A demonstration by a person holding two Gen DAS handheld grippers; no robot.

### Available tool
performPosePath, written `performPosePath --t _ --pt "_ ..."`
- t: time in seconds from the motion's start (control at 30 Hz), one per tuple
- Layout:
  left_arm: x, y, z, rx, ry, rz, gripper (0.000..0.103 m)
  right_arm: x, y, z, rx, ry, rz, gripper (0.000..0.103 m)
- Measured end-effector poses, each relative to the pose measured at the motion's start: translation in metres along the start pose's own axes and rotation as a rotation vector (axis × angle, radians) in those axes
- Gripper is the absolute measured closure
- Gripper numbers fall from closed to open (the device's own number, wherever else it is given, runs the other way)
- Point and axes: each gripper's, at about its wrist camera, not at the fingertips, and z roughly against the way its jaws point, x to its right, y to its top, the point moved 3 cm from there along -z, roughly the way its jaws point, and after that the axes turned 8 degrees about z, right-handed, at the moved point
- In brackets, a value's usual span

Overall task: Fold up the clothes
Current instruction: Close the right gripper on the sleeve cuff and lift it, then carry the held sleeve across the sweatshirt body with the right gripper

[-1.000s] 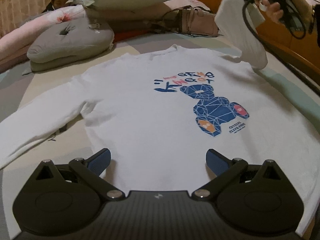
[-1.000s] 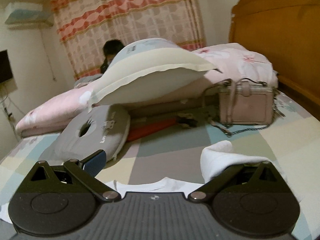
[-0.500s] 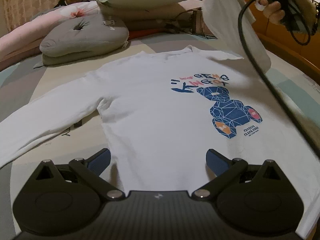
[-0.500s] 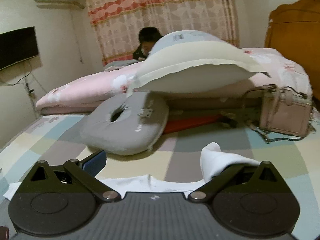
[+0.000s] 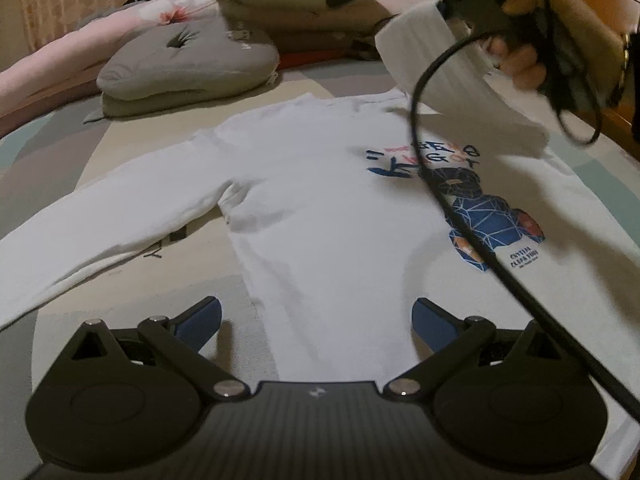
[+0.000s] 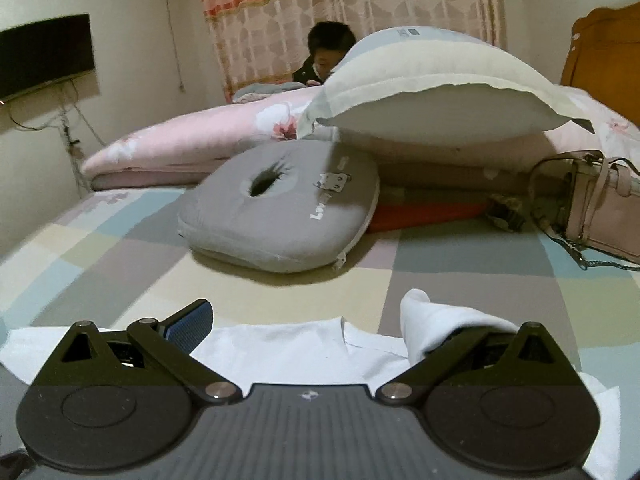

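Observation:
A white long-sleeved shirt [image 5: 340, 208] with a blue bear print lies flat, front up, on the checked bed sheet [image 6: 120, 248]. Its left sleeve [image 5: 100, 232] stretches out across the sheet. My left gripper [image 5: 316, 320] hovers open over the shirt's hem, its jaws wide apart with nothing between them. The shirt's other sleeve [image 5: 440, 64] is lifted above the chest. In the right wrist view that sleeve [image 6: 432, 320] drapes over the right finger of my right gripper [image 6: 316, 324], whose jaws stand wide apart. A hand [image 5: 520, 60] holds that gripper, and its black cable [image 5: 460, 216] hangs across the print.
A grey ring cushion [image 6: 280, 208], a large pillow [image 6: 440, 80] and a pink quilt [image 6: 192, 136] lie at the bed's far end. A pink handbag [image 6: 608, 208] sits at the right. A person [image 6: 332, 56] is behind the bedding. The wooden headboard [image 6: 600, 48] rises at the right.
The right gripper has carried the lifted sleeve leftward, from beside the shirt to over its chest. The left gripper has drifted left along the hem, still open.

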Motion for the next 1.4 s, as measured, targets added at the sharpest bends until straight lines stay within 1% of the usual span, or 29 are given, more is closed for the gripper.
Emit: performPosePath --t 0.13,0.23,0.53,0.7,0.87,1.03,1.1,1.17,1.3,1.4 --pt "0.000 -0.002 -0.003 -0.012 0.005 -0.004 0.002 -0.016 -0.016 -0.020 -0.041 -0.006 0.036 0.000" --pt "0.002 -0.003 -0.005 -0.018 0.006 -0.011 0.002 -0.025 -0.027 -0.029 -0.065 0.005 0.074 0.000" --pt "0.002 -0.004 -0.006 -0.021 0.004 -0.020 0.002 -0.056 -0.047 -0.042 -0.080 0.032 0.216 0.000" --pt "0.003 -0.004 -0.006 -0.023 0.005 -0.022 0.002 -0.066 -0.061 -0.060 -0.138 0.044 0.244 0.000" --pt "0.004 -0.005 -0.006 -0.022 0.002 -0.028 0.002 -0.066 -0.082 -0.059 -0.196 0.070 0.264 0.000" --pt "0.007 -0.007 -0.004 -0.020 -0.008 -0.038 0.002 -0.047 -0.090 -0.041 -0.216 0.047 0.265 0.000" --pt "0.009 -0.006 -0.004 -0.019 -0.018 -0.041 0.002 -0.036 -0.091 -0.036 -0.227 0.033 0.236 0.000" --pt "0.011 -0.006 -0.004 -0.019 -0.027 -0.045 0.002 -0.026 -0.089 -0.029 -0.215 0.027 0.196 0.000" --pt "0.018 -0.007 -0.006 -0.021 -0.036 -0.062 0.002 -0.015 -0.079 -0.028 -0.168 -0.014 0.125 0.000" --pt "0.019 -0.007 -0.007 -0.021 -0.039 -0.064 0.002 -0.026 -0.069 -0.029 -0.107 0.005 0.148 0.000"
